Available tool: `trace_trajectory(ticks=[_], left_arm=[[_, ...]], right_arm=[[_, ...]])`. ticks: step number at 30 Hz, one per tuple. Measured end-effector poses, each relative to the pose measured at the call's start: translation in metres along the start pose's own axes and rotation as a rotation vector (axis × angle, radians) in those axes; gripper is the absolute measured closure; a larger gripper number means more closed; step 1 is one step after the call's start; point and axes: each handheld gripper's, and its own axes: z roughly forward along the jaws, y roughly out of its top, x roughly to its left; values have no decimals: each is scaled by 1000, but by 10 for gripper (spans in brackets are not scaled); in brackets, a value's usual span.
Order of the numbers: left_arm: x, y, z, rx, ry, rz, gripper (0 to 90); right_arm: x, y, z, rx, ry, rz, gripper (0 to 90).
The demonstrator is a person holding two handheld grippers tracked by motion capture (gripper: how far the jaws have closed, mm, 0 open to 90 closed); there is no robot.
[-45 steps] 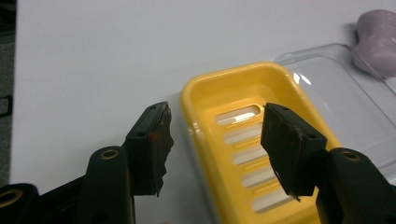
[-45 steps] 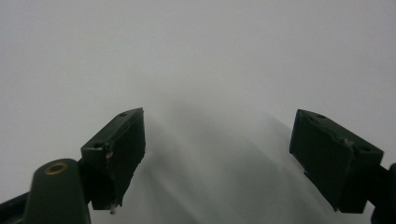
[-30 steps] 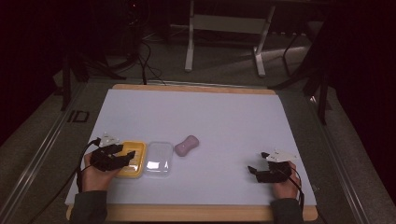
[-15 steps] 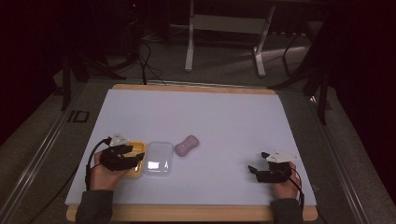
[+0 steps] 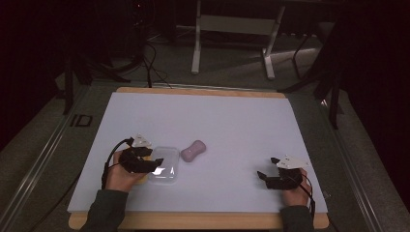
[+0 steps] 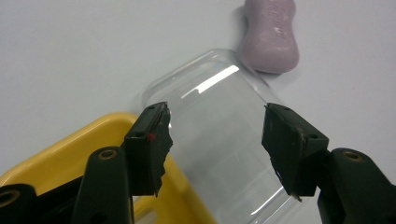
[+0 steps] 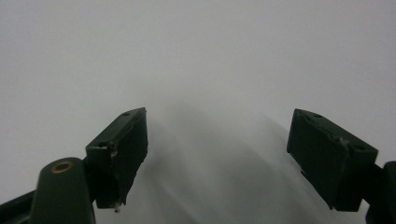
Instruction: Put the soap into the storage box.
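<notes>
Left tongs [image 5: 155,165] near worktop [image 5: 232,121] front-left corner, over clear lid [image 5: 164,170]; jaws apart, just been opening, lid below and between them, pads not pressing. In left gripper view, left tongs [image 6: 215,140] straddling clear lid [image 6: 224,140], yellow tray [image 6: 70,144] at lower left touching lid. Pink soap [image 5: 193,150] just beside lid's far corner, toward worktop centre. Right tongs [image 5: 267,169] near front-right corner, released, nothing between jaws, bare sheet under them. Wide bare room across centre, back edge and right half. Count: one lid, one tray, one soap, two tongs.
</notes>
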Motion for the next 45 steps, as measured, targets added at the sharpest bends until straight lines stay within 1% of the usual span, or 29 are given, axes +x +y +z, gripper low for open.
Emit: trace_trajectory(ticks=[5,7,8,9,10,12,15,16,18,25,26,31,34,37,40,45], left_arm=[[-5,11,8,21,-15,21,416],[-8,14,11,21,-33,28,412],[-8,14,11,21,-33,28,411],[-10,17,14,21,-48,29,411],[-11,18,15,26,-46,36,411],[-13,20,18,32,-44,39,409],[-15,24,21,45,-46,60,402],[-15,26,22,43,-48,59,401],[-14,28,23,54,-54,68,399],[-14,38,28,74,-51,87,395],[-15,41,30,84,-49,90,395],[-17,49,33,89,-56,99,392],[-18,54,35,98,-52,114,390],[-19,57,38,102,-57,114,374],[-23,62,45,115,-57,120,356],[-27,69,52,139,-62,143,350]], right_arm=[[0,0,0,-4,1,-3,201],[0,0,0,-4,2,-3,201],[0,0,0,-4,2,-3,201],[0,0,0,-4,2,-3,201],[0,0,-1,-4,2,-4,201],[0,0,-1,-4,2,-4,201],[0,0,-1,-2,1,-5,201],[0,0,-1,-2,1,-4,201],[0,0,-1,-1,1,-5,200],[1,0,-1,1,0,-4,200],[1,0,0,0,0,-4,200],[1,0,0,1,-2,-5,200],[1,0,0,1,-2,-6,200],[1,0,0,1,-1,-6,200],[1,0,0,2,-4,-9,200],[1,0,0,2,-4,-8,200]])
